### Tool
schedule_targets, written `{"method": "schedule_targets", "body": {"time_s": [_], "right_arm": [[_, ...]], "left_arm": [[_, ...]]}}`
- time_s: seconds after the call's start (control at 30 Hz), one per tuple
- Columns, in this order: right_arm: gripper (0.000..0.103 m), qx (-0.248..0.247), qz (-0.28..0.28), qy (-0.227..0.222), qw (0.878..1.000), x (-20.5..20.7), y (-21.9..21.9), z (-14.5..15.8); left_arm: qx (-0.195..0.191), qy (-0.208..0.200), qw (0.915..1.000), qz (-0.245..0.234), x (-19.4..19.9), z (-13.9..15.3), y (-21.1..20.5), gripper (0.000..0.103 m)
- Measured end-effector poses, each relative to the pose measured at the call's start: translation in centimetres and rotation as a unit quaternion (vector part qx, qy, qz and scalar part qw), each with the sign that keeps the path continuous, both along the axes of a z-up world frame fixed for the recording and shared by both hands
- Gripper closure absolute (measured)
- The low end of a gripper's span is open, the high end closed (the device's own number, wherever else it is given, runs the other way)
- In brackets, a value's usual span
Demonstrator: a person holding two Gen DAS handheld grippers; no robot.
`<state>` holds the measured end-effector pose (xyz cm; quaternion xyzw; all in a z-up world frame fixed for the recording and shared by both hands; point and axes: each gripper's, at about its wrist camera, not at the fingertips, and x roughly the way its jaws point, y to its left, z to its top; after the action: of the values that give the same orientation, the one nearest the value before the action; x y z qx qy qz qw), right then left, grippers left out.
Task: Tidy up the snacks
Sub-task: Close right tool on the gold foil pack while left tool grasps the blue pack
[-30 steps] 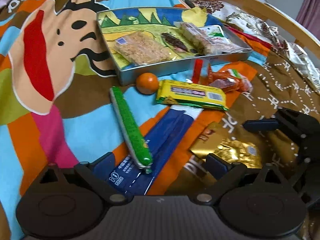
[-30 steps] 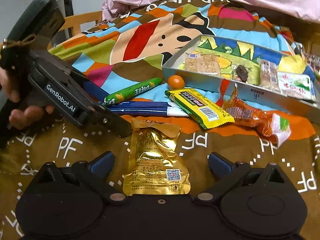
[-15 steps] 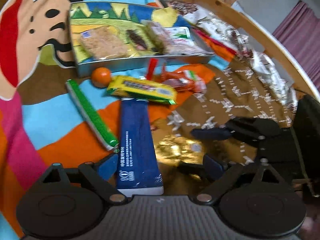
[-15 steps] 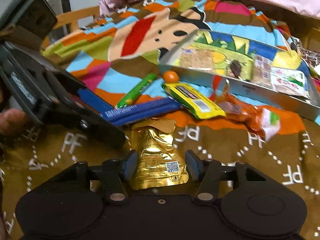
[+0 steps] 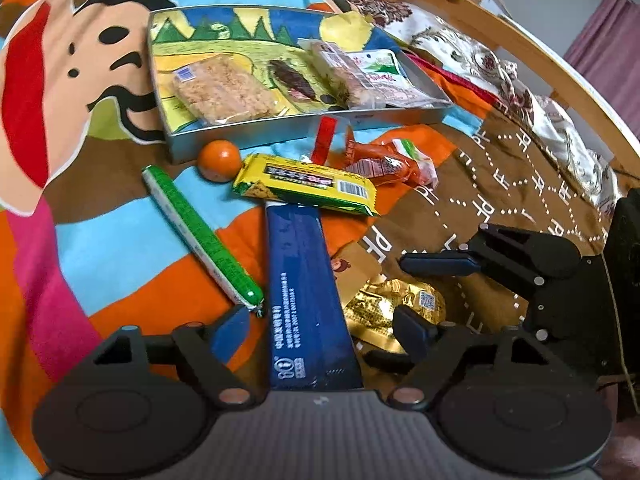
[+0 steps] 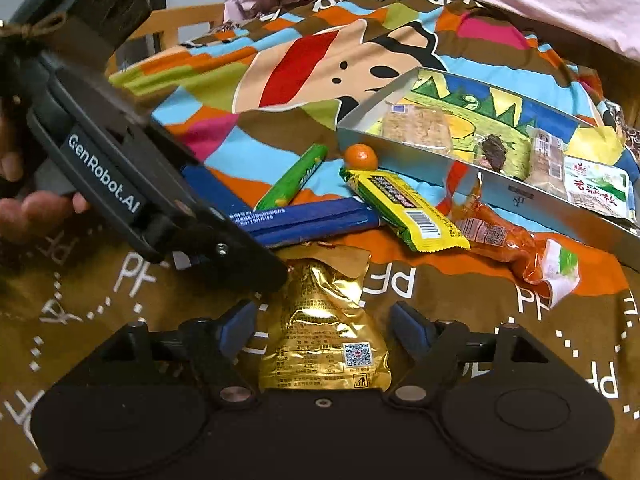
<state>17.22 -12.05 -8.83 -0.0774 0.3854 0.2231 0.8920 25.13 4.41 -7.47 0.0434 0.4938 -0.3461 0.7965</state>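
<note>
On the patterned bedspread [image 5: 100, 248], loose snacks lie in front of a metal tray [image 5: 248, 134] that already holds several packets. From the left in the left wrist view: a green sausage stick [image 5: 200, 236] lies diagonally, an orange ball-shaped sweet [image 5: 219, 160] sits just beside the tray's near wall, and a long blue pack [image 5: 308, 292] runs between the spread fingers of the left gripper [image 5: 322, 328], with no contact visible on either side. A yellow bar [image 5: 306, 188] rests across the blue pack's far end. Further right lie an orange wrapper [image 5: 384, 162] and a gold foil pouch [image 6: 324, 340].

The right gripper [image 6: 324, 324] straddles the gold pouch, fingers parted and standing clear of the foil on both sides.

Risks: the two grippers work very near each other, and a collision is likely if both close and lift together. The blue pack carries the yellow bar on its far end, so lifting it could drag or flip that bar. The gold foil looks slick and crumpled; a pinch at its near edge may slip.
</note>
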Motion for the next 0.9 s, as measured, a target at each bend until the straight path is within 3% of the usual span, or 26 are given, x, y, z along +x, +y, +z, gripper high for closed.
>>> {"method": "schedule_targets", "body": {"time_s": [0.03, 0.1, 0.3, 0.53, 0.73, 0.9], "right_arm": [[0.027, -0.002, -0.001, 0.001, 1.000, 0.0, 0.0, 0.0], [0.040, -0.015, -0.003, -0.001, 1.000, 0.0, 0.1, 0.1], [0.045, -0.030, -0.011, 0.005, 0.999, -0.6, -0.3, 0.6], [0.045, -0.059, -0.042, 0.021, 0.997, -3.0, -2.1, 1.7], [0.038, -0.053, -0.050, 0.025, 0.997, -3.2, -2.6, 1.6], [0.032, -0.055, -0.052, 0.009, 0.997, -2.9, -2.5, 1.1]], "left_arm": [[0.004, -0.003, 1.0000, -0.003, 0.0, -0.1, -0.3, 0.024], [0.017, -0.011, 0.9998, -0.001, -0.2, -0.1, -0.9, 0.031], [0.041, -0.023, 0.9986, 0.023, -0.8, 0.2, -0.9, 0.056], [0.059, -0.015, 0.9972, 0.043, -2.4, 0.4, -1.7, 0.056], [0.083, -0.021, 0.9949, 0.053, -3.9, 0.6, -2.5, 0.055], [0.085, -0.033, 0.9947, 0.047, -3.9, 0.3, -3.1, 0.042]]}}
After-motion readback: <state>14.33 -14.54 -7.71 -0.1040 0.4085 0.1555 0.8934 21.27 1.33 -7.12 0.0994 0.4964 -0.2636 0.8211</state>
